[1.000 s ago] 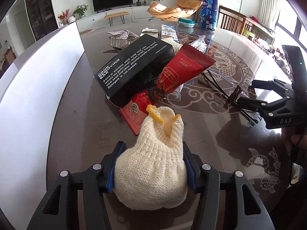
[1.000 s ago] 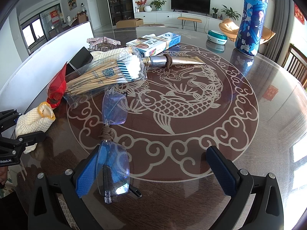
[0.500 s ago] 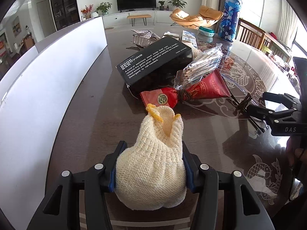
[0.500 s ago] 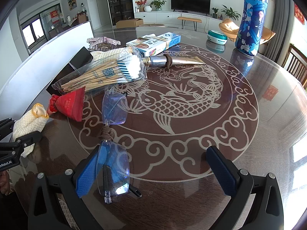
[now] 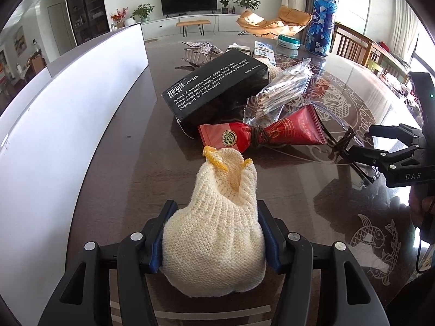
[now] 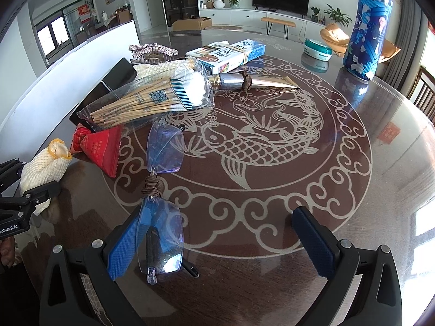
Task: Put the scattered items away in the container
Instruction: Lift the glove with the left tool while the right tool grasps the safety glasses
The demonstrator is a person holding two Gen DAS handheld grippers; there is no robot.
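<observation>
Knit softness is the risk at my left wrist: my left gripper (image 5: 213, 240) is clamped on the glove (image 5: 217, 225) at six o'clock, whose cuff could snag the red packet (image 5: 261, 134) at twelve. At my right wrist, the right gripper (image 6: 220, 241) is spread apart, and its seven o'clock finger could chip the glasses (image 6: 161, 209).

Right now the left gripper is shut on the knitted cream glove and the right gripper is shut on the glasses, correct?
Not quite. The left gripper is shut on the knitted cream glove, but the right gripper is open: the right wrist view shows its jaws wide apart, with the glasses lying on the table beside its left finger, not clamped.
</observation>
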